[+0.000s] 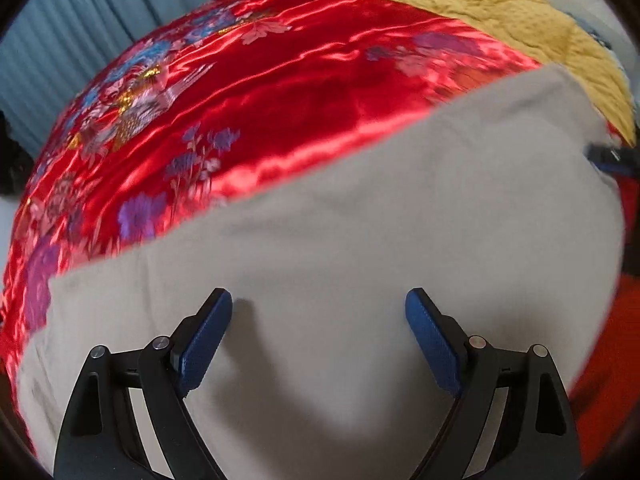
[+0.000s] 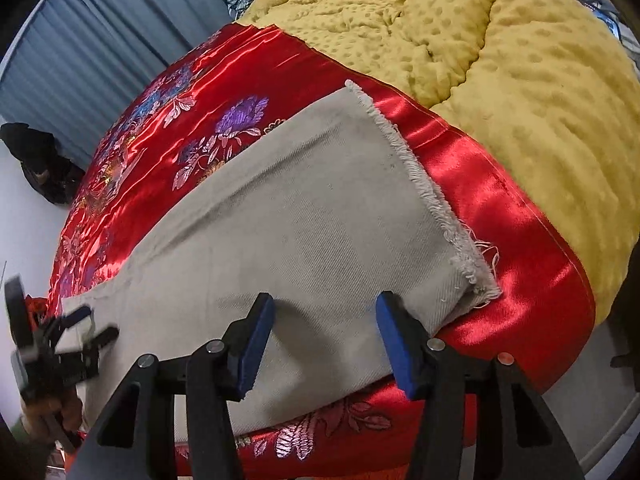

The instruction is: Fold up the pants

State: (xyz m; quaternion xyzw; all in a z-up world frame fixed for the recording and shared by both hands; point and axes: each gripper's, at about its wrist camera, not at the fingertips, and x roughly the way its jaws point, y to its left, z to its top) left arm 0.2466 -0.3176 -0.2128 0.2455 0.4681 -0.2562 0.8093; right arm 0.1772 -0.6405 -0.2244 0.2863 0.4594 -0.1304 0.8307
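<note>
The left gripper (image 1: 319,304) has its blue-padded jaws spread wide apart, with nothing between them, poised over the beige pants (image 1: 340,240). The right gripper (image 2: 325,308) likewise has its jaws apart, straddling the near edge of the pants' cloth without pinching it. Seen from the right wrist view, the left gripper sits far off at the other end of the pants, blurred.

The pants lie flat as a long beige band across a bed. Their frayed hem (image 2: 420,184) lies just beyond the right gripper, loose threads trailing at its corner. Beneath them is a shiny red satin bedspread (image 2: 208,92) embroidered with purple, blue and pink flowers. Beyond the satin, a mustard-yellow dimpled blanket (image 2: 460,40) covers the far part of the bed. Grey-blue pleated curtains (image 2: 100,48) hang behind, and a dark bundle (image 2: 40,160) sits beside them.
</note>
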